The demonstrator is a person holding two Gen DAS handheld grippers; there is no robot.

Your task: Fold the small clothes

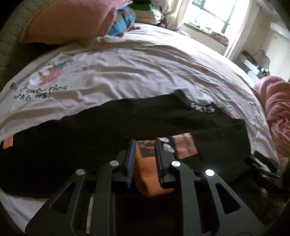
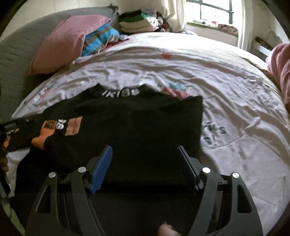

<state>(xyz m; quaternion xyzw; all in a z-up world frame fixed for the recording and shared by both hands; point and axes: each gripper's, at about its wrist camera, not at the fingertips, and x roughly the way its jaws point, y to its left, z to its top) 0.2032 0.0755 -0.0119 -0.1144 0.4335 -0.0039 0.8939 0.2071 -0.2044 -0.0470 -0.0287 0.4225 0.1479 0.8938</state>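
Note:
A black garment (image 1: 108, 130) with orange and pink printed patches and white lettering lies spread across the bed. In the left wrist view my left gripper (image 1: 145, 140) stands narrow, and a raised fold of the garment's orange patch (image 1: 146, 167) fills the gap between its pads. My right gripper (image 2: 144, 148) hovers wide open over the garment's (image 2: 145, 123) plain black right part, with only flat cloth below it. The same orange patch (image 2: 39, 139) is pulled up towards the left edge of the right wrist view.
The bed (image 2: 235, 101) has a pale printed sheet, wrinkled. At its head are a pink pillow (image 2: 67, 41), a blue striped cloth (image 2: 101, 40) and stacked folded clothes (image 2: 137, 21). A pink blanket (image 1: 277, 112) lies at the right edge. A window (image 2: 215, 10) is behind.

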